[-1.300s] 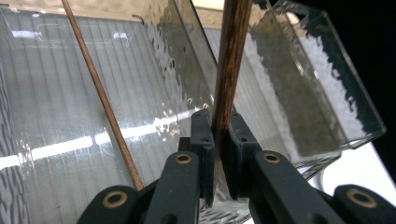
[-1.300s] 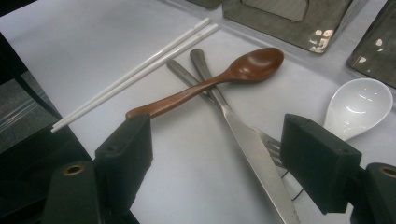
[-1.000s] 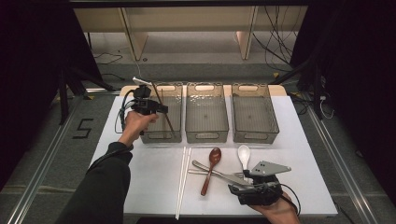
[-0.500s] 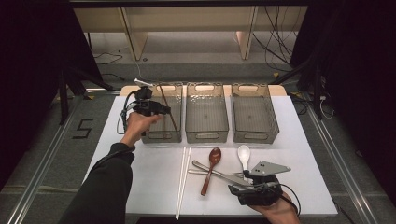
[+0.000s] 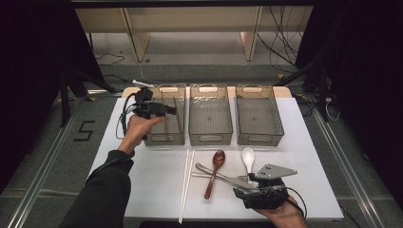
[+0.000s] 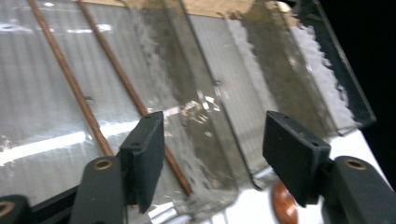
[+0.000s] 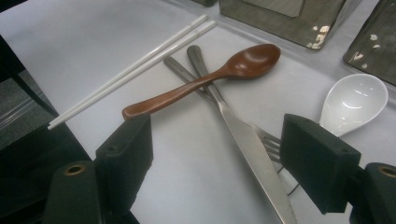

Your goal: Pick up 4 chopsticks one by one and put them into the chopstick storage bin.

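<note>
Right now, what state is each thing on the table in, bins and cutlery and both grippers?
left gripper: jaws just opened, nothing between them
brown chopsticks: lying in the left bin
left bin: holds the chopsticks
middle bin: empty
right bin: empty
right gripper: jaws open, over the knife
wooden spoon: lying across knife and fork
knife: flat on the table
white chopsticks: side by side, flat

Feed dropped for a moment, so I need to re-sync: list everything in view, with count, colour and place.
bins: three, clear smoky, in a row at the table's far side
brown chopsticks: two, in the left bin
white chopsticks: two, near the front
wooden spoon: one, brown, over the knife and fork
knife: one, silver, crossing the fork
fork: one, silver
white spoon: one, right of the wooden spoon
left hand-held gripper: open above the left bin, jaws just opened
right hand-held gripper: open above the knife
</note>
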`<action>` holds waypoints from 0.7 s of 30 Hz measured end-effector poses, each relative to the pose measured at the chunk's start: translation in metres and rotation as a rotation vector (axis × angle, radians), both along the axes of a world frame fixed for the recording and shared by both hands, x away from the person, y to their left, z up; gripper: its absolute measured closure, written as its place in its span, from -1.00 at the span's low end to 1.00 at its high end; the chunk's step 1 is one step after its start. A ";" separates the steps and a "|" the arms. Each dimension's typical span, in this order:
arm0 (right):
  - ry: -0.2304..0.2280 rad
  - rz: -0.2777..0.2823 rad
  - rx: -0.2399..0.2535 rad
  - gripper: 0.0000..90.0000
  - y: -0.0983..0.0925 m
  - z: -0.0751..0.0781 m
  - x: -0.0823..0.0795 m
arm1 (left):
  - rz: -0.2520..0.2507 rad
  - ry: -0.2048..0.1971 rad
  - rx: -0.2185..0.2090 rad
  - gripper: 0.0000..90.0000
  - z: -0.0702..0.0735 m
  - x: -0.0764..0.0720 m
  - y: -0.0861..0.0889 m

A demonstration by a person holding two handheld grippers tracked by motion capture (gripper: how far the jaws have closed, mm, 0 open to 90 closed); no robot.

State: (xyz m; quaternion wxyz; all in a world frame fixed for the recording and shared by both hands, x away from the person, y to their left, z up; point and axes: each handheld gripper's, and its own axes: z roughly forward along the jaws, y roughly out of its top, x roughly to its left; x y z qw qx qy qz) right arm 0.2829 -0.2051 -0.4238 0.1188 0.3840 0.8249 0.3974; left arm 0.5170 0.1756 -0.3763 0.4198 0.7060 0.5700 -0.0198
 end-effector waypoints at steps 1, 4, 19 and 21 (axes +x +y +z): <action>0.000 -0.001 0.000 -0.41 0.000 0.000 0.000 | -0.009 -0.011 0.001 -0.24 0.002 -0.005 -0.001; -0.004 -0.001 0.000 -0.41 -0.001 0.000 0.000 | -0.034 -0.040 -0.011 -0.34 0.007 -0.020 -0.002; -0.004 -0.017 0.004 -0.41 -0.003 0.001 -0.001 | -0.098 -0.066 0.111 -0.53 -0.017 -0.098 -0.018; -0.002 -0.016 0.003 -0.41 -0.002 0.000 -0.001 | -0.112 -0.038 0.122 -0.54 -0.023 -0.102 -0.021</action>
